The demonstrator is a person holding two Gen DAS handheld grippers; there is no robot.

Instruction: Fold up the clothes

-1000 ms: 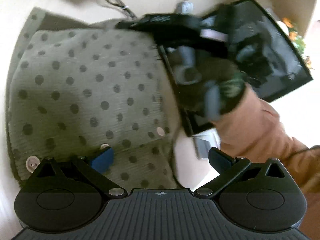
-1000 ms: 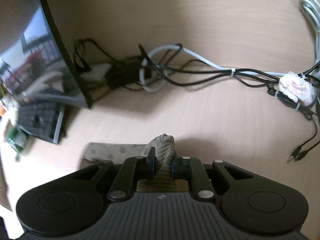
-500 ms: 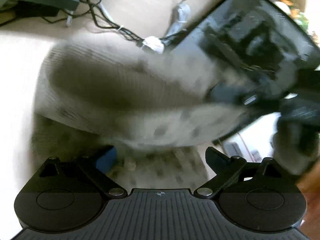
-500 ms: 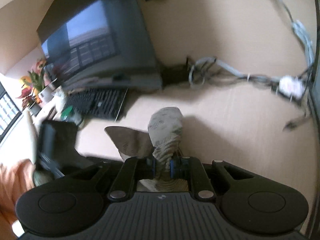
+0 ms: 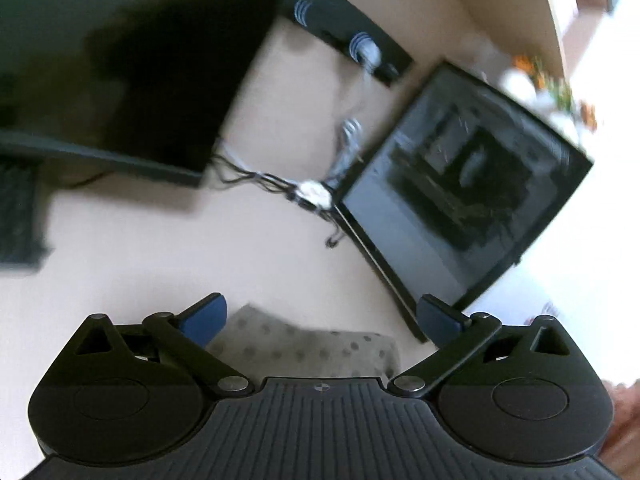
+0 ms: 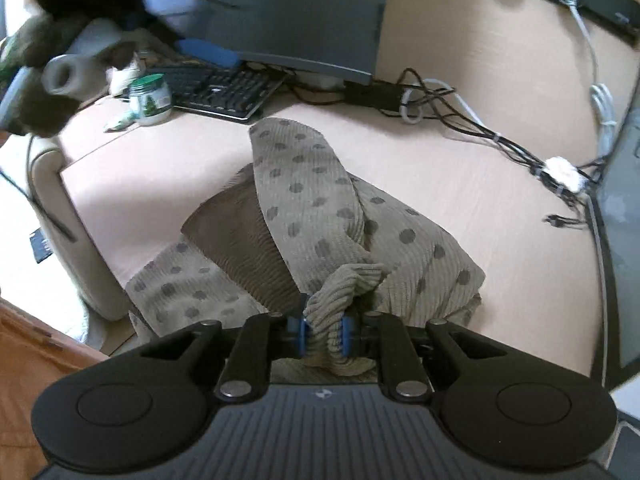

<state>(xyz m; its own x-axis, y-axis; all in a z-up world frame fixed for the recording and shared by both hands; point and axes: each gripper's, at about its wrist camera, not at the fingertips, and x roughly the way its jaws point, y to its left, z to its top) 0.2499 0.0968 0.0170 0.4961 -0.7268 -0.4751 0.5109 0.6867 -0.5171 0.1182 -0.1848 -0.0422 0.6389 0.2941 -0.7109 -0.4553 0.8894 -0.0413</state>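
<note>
right gripper drags a bunched fold across the desk

since a second ago the left gripper (image 5: 320,316) has lifted off the cloth (image 6: 320,216) and swung up, so its view now takes in the monitors and only a strip of dotted fabric low between its fingers. the right gripper (image 6: 323,334) has pulled back and up, and its view, which then showed mostly bare desk (image 6: 500,208), is now filled with the garment.

the right gripper is clamped tight on a wad of ribbed edge, its blue pads pressed into the bunch. held that way, the cloth trails from the pinch: one flap is turned over and shows its plain brown inside, and the rest lies slack on the desk in front of the keyboard (image 6: 224,88), clear of the cables (image 6: 460,116).

the left gripper is spread wide and holds nothing; it probably let go so that the right could carry the fold over alone. the fold looks half made, still lumpy.
</note>
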